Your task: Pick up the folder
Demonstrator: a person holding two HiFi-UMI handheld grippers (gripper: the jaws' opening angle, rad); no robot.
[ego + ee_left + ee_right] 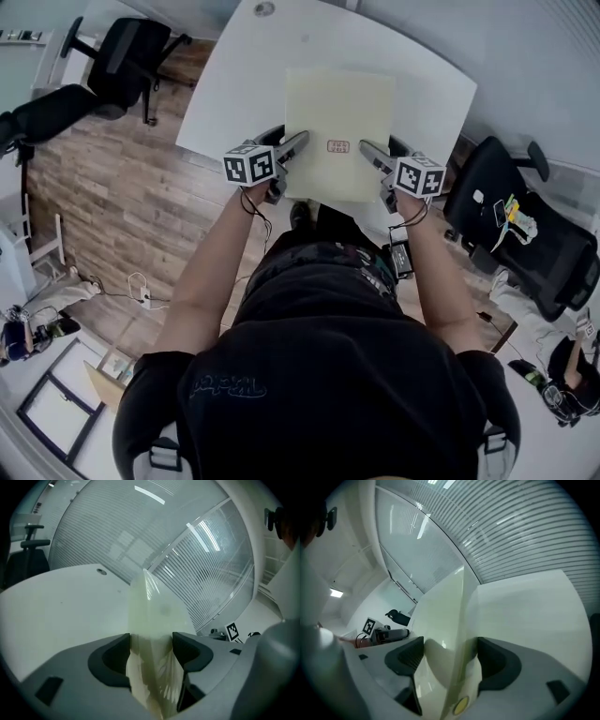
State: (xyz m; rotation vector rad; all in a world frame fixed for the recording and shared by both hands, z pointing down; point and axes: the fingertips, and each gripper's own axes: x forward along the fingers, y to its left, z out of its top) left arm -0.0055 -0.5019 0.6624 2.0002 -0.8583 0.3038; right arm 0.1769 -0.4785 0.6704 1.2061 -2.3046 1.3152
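A pale yellow folder (339,131) with a small red label is held over the white table (253,75), near its front edge. My left gripper (298,142) is shut on the folder's left edge, and my right gripper (366,150) is shut on its right edge. In the left gripper view the folder (152,620) runs edge-on between the dark pads (112,660). The right gripper view shows the folder (440,620) pinched the same way, with a yellow dot near the bottom.
A black office chair (131,56) stands at the table's left on the wooden floor. Another black chair (525,225) with small items on it is at the right. Cables lie on the floor at lower left. A curved glass wall (187,550) lies beyond the table.
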